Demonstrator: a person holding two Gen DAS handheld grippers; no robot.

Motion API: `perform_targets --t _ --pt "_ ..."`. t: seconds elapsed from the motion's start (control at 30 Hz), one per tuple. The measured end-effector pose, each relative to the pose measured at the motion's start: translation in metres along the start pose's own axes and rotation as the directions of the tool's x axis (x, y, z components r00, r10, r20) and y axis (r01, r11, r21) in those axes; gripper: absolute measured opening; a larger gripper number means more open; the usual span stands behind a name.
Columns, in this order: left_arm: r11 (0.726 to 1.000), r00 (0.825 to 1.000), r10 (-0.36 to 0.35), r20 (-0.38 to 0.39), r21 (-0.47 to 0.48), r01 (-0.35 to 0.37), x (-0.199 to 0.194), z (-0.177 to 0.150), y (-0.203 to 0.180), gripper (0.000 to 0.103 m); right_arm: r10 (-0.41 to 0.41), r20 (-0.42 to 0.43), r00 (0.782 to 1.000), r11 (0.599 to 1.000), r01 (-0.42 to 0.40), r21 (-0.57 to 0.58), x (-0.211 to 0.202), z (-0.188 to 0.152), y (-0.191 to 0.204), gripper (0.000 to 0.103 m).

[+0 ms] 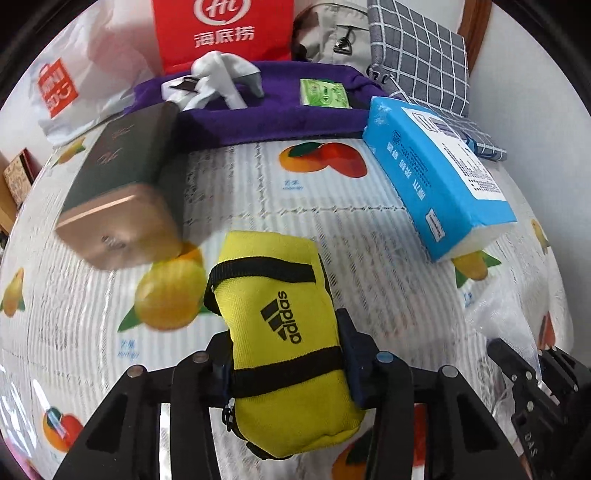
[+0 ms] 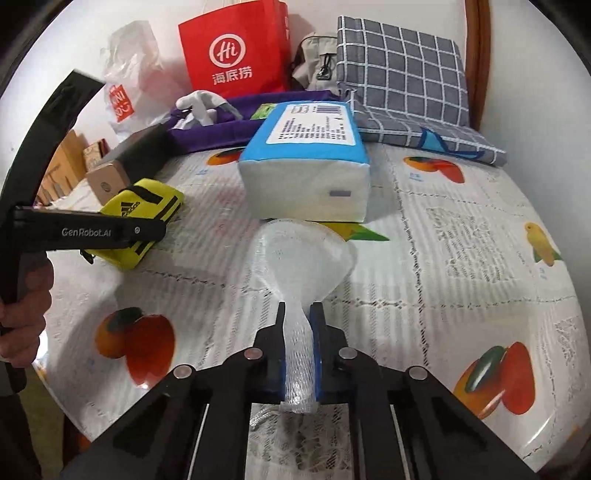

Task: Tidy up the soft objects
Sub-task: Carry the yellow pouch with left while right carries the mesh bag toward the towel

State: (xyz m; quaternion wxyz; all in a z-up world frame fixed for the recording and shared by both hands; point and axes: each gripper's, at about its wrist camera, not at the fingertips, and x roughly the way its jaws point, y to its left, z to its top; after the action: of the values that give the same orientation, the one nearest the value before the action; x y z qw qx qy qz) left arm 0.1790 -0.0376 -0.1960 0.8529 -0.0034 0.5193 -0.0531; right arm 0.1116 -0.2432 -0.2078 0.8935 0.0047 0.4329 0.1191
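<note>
1. Yellow knit fabric fills our left gripper (image 1: pixel 286 363): its pads press both flanks of the yellow pouch (image 1: pixel 280 332), clamped across the middle near a black strap. We judge it light and squashy, so a mid-body hold suits it; the straps could snag.
2. Our right gripper (image 2: pixel 299 314) is pinched fully together on the neck of a white foam net sleeve (image 2: pixel 303 258), right of the pouch. It looks featherlight and crushable, and we judge the gathered neck the safest hold.
3. Under the pouch lies a glossy fruit-print table cover (image 1: pixel 332 206), probably slick.
4. Beyond the pouch to the right sits a blue tissue pack (image 1: pixel 439 173), soft but bulky; to the left, a rigid dark box (image 1: pixel 122 177).
5. Farther behind the pouch, a purple cloth (image 1: pixel 266 118) carries white socks (image 1: pixel 221 77) and a green packet (image 1: pixel 325 94).
6. Farthest back stand a red paper bag (image 1: pixel 221 33) and a checked cushion (image 1: pixel 417 51), against the wall.
</note>
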Motion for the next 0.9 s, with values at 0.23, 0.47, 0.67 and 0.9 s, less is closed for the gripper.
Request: perform_targets --t 0.23,0.47,0.67,0.9 --pt "0.996 1.0 -0.024 0.013 -0.086 0.025 -0.022 -0.017 0.033 0.043 0.029 0.005 1.0 0.999 -0.029 0.019 -0.016 0.004 0.003 0.008" --pt "0.991 0.997 -0.036 0.066 -0.123 0.044 -0.054 -0.018 0.05 0.043 0.094 0.033 0.995 0.994 -0.095 0.045 -0.039 0.019 0.008 0.008" --pt "0.988 0.993 -0.046 0.112 -0.144 0.062 -0.08 -0.007 0.063 0.043 0.097 0.072 0.993 0.995 -0.099 0.02 -0.059 0.042 0.017 0.008" --pt "0.987 0.986 -0.041 0.16 -0.15 0.065 -0.101 0.011 0.072 0.044 0.101 0.097 0.99 0.995 -0.102 0.008 -0.069 0.073 0.026 0.008"
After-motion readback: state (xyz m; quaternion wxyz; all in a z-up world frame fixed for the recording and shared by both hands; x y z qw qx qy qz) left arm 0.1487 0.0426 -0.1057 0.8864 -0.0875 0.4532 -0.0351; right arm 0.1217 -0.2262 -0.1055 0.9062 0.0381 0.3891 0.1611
